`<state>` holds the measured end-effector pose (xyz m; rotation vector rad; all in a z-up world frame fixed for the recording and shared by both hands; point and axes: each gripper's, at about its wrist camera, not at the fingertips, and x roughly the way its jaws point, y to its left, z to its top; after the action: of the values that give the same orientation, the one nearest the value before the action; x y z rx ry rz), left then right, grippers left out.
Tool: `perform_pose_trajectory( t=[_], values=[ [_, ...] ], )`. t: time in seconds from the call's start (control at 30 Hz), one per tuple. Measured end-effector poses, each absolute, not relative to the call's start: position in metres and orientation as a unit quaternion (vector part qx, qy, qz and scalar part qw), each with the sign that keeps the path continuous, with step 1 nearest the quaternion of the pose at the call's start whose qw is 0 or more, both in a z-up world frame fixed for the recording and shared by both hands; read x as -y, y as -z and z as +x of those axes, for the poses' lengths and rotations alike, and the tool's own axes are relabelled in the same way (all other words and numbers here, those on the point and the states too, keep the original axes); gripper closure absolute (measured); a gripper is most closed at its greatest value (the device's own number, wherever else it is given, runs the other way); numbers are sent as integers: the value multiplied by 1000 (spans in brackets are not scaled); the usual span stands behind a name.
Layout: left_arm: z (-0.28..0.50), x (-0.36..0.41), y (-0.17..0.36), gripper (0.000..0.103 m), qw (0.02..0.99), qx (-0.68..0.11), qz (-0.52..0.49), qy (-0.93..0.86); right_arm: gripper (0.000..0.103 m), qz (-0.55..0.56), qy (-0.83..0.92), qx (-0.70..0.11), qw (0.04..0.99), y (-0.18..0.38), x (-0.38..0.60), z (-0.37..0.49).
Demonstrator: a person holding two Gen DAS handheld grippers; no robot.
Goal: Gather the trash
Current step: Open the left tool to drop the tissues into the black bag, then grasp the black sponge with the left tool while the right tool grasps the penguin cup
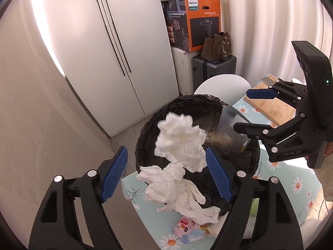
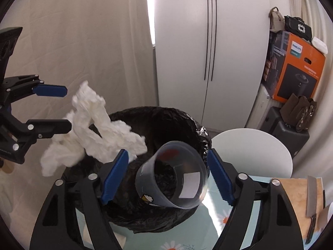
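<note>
A bin lined with a black bag (image 1: 193, 112) (image 2: 166, 116) stands on the flowered table. My left gripper (image 1: 166, 173) is open above its near rim; it also shows in the right wrist view (image 2: 56, 108). Crumpled white tissue (image 1: 181, 139) (image 2: 100, 129) is loose in the air between its fingers, over the bin. More tissue (image 1: 177, 189) hangs on the bin's near rim. My right gripper (image 2: 167, 177) (image 1: 249, 112) is open over the bin's right side. A clear plastic cup (image 2: 174, 179) (image 1: 231, 131) lies tilted between its fingers, not gripped.
A wooden cutting board (image 1: 272, 106) with a cleaver (image 2: 312, 200) lies on the table at the right. A white round chair (image 2: 254, 152) stands behind the bin. A pink wrapper (image 1: 187, 227) lies near the bin. A white cabinet, suitcases and an orange box stand behind.
</note>
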<state>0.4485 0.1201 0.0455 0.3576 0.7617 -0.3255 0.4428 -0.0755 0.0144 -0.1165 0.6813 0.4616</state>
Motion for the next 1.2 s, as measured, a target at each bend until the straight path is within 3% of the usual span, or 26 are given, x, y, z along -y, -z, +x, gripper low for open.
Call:
perform_pose_trajectory(
  t=[0.03, 0.43, 1.2],
  values=[
    [451, -121, -41, 12, 901, -369, 170, 150, 20, -56, -222, -328, 917, -14, 77, 443],
    [430, -149, -24, 6, 897, -411, 109, 117, 18, -47, -204, -353, 912, 2, 96, 429],
    [303, -112, -7, 6, 885, -445, 122, 62, 17, -73, -278, -379, 880, 7, 120, 347]
  ],
)
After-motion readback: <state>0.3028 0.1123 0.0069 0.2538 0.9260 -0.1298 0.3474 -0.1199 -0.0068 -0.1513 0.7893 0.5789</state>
